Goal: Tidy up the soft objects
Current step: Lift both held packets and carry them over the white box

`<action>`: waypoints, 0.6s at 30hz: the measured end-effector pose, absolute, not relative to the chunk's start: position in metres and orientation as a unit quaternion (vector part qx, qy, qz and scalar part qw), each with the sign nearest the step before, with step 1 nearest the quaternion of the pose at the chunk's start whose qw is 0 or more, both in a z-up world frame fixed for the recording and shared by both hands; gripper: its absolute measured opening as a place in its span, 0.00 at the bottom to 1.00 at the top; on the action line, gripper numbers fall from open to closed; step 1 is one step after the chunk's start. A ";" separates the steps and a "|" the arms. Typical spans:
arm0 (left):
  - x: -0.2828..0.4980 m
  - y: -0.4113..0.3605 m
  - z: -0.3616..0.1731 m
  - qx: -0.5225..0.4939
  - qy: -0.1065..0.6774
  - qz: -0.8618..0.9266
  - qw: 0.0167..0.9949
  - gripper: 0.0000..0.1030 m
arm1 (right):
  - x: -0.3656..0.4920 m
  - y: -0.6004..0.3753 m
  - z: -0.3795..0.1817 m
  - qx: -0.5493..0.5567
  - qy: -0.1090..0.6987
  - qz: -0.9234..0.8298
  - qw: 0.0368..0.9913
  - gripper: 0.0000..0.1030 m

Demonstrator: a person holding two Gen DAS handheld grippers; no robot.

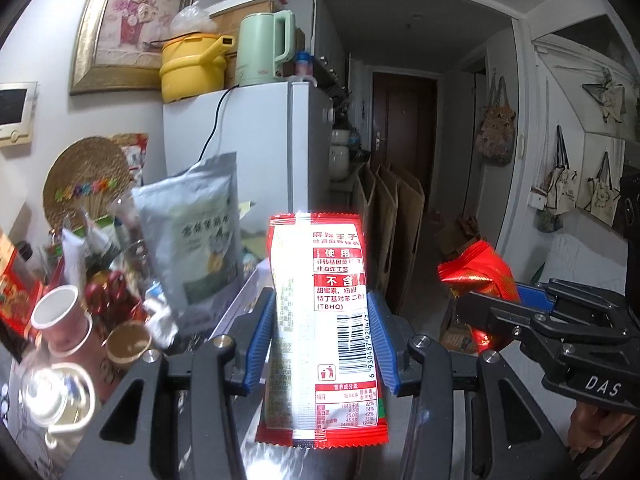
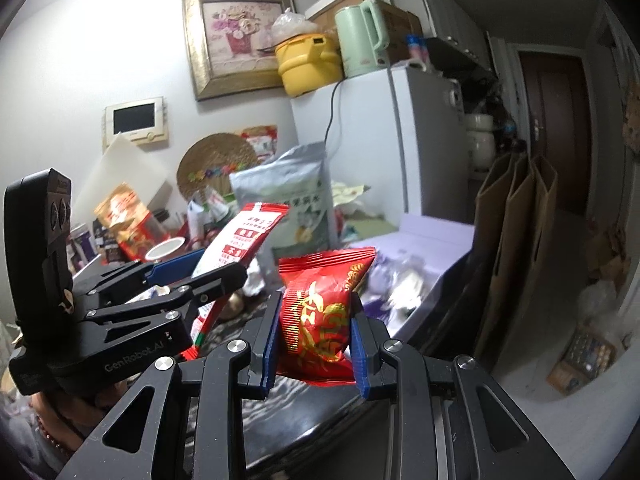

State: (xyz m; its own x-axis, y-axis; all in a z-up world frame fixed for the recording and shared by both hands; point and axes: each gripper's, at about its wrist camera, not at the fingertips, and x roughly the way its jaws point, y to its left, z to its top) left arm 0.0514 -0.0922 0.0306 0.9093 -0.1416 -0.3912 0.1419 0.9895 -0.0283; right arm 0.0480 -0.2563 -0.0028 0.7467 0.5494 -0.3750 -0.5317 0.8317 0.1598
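Note:
My left gripper (image 1: 322, 300) is shut on a flat red-and-white snack packet (image 1: 320, 320) with a barcode, held upright above the table. From the right wrist view the same packet (image 2: 244, 240) sticks up out of the left gripper (image 2: 218, 264). My right gripper (image 2: 316, 300) is shut on a puffy red snack bag (image 2: 320, 308) with gold lettering. That red bag (image 1: 480, 272) also shows at the right of the left wrist view, clamped in the right gripper (image 1: 500, 300). A hand holds each tool from below.
A cluttered table (image 2: 300, 400) carries a silver-green pouch (image 1: 196, 236), paper cups (image 1: 60, 312), glass jars and more packets. Behind stands a white fridge (image 1: 248, 140) with a yellow pot and green kettle on top. Brown paper bags (image 1: 392, 216) lean by the fridge; a hallway opens beyond.

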 end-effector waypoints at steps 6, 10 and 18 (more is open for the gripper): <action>0.087 -0.098 0.041 0.007 0.190 -0.072 0.979 0.44 | 0.080 -0.264 0.014 0.013 0.196 0.289 0.937 0.29; 0.113 -0.101 0.045 0.012 0.187 -0.072 0.980 0.44 | 0.104 -0.265 0.019 0.011 0.195 0.289 0.937 0.29; 0.163 -0.103 0.051 0.022 0.191 -0.076 0.978 0.44 | 0.155 -0.261 0.023 0.012 0.203 0.296 0.933 0.29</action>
